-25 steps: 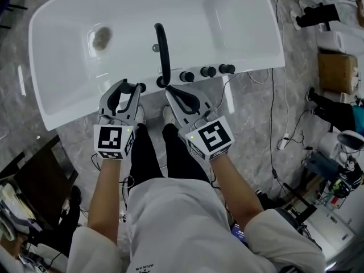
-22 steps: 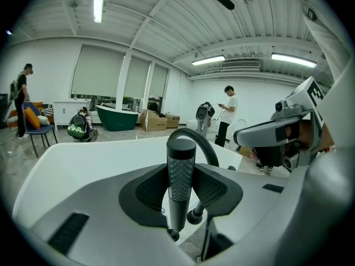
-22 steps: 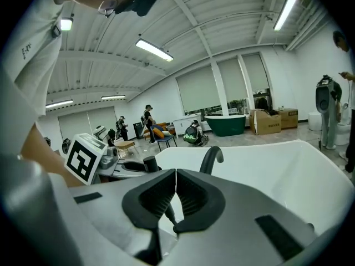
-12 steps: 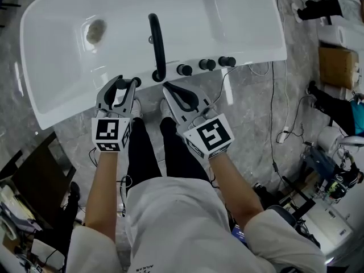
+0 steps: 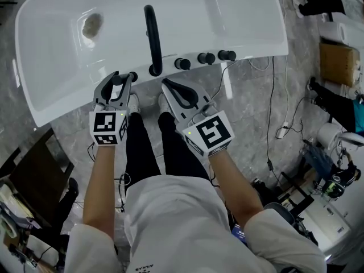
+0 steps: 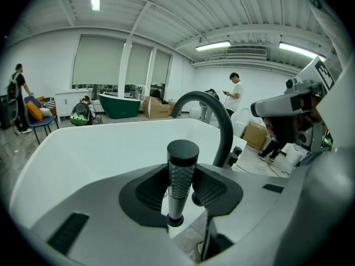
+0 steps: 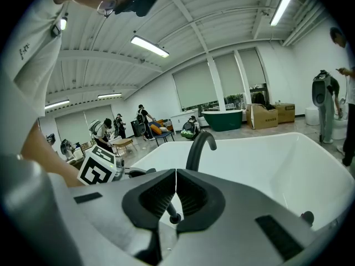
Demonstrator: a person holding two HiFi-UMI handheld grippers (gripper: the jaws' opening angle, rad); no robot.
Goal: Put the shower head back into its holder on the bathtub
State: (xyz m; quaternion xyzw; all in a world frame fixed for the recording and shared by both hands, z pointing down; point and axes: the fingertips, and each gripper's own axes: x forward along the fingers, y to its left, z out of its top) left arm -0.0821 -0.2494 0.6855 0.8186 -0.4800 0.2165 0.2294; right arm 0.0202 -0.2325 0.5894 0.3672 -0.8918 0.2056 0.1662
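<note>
The shower head (image 6: 181, 168) is a black cylinder with a knurled grip, standing upright between my left gripper's (image 6: 181, 190) pads, which press on its sides. From the head view, the left gripper (image 5: 118, 86) holds the shower head (image 5: 116, 80) at the near rim of the white bathtub (image 5: 239, 33). A small black fitting (image 5: 132, 76) sits on the rim just to its right. My right gripper (image 5: 166, 87) hovers beside the black arched faucet's (image 5: 151, 30) base. In its own view the right gripper (image 7: 176, 179) has its jaws together with nothing between them.
Three black knobs (image 5: 205, 58) line the rim right of the faucet. A drain (image 5: 91, 24) lies in the tub's left end. The faucet (image 6: 213, 115) arches right behind the shower head. Cables, boxes and gear litter the floor at right (image 5: 335, 73). People stand far off (image 6: 236, 96).
The left gripper has sunk toward the tub rim with the shower head still in its jaws. The right gripper has dropped slightly and stays shut.
</note>
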